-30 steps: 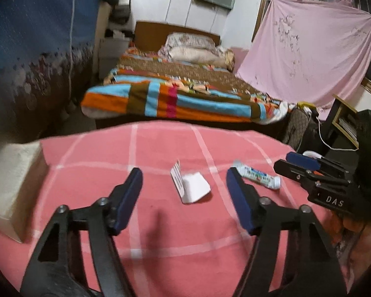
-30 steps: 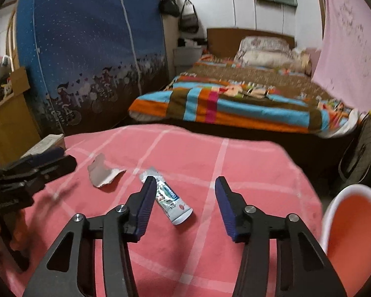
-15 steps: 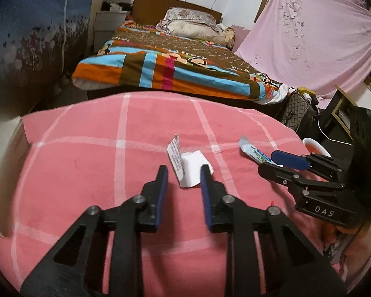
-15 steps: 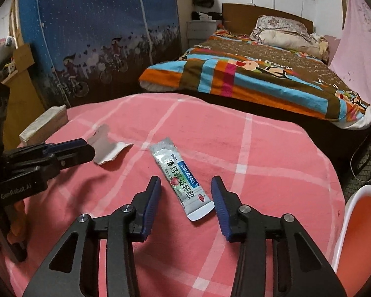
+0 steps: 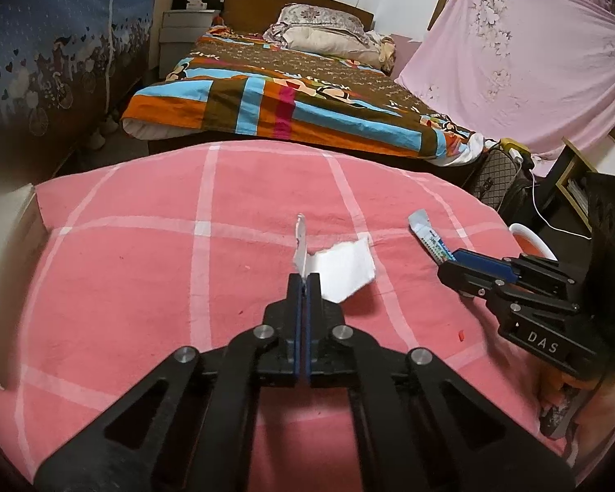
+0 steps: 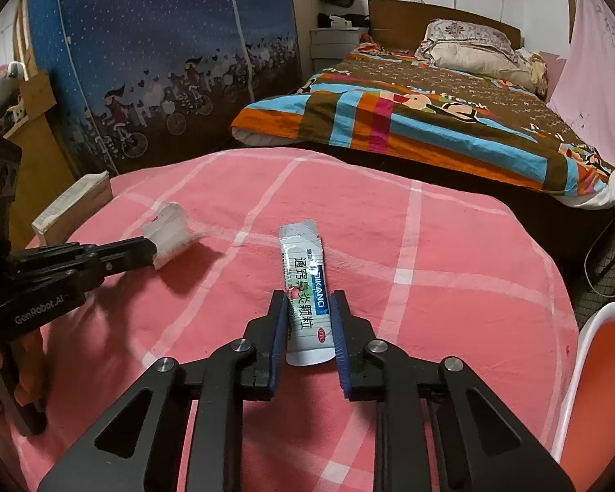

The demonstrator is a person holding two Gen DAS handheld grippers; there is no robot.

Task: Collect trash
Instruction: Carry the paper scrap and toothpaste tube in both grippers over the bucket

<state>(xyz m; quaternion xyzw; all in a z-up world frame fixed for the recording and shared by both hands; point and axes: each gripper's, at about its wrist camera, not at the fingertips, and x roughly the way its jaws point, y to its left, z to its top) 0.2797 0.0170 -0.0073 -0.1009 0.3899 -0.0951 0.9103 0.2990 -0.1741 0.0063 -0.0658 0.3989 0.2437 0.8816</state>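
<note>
A torn white paper scrap (image 5: 340, 266) lies on the pink checked tablecloth (image 5: 143, 266). My left gripper (image 5: 303, 281) is shut on its upright edge; the scrap also shows in the right wrist view (image 6: 169, 233). A silver medicine sachet (image 6: 306, 287) with Chinese print lies on the cloth. My right gripper (image 6: 307, 303) has its blue pads close on either side of the sachet's near half, touching or nearly touching its edges. The sachet's far end shows in the left wrist view (image 5: 426, 233), with the right gripper (image 5: 455, 262) over it.
A pale box (image 5: 4, 254) stands at the table's left edge. A white bin with an orange inside (image 6: 594, 381) stands right of the table. A bed with a striped blanket (image 5: 291, 102) lies beyond the far edge.
My left gripper has moved forward and closed from wide open onto the paper scrap. My right gripper has moved forward and narrowed around the sachet.
</note>
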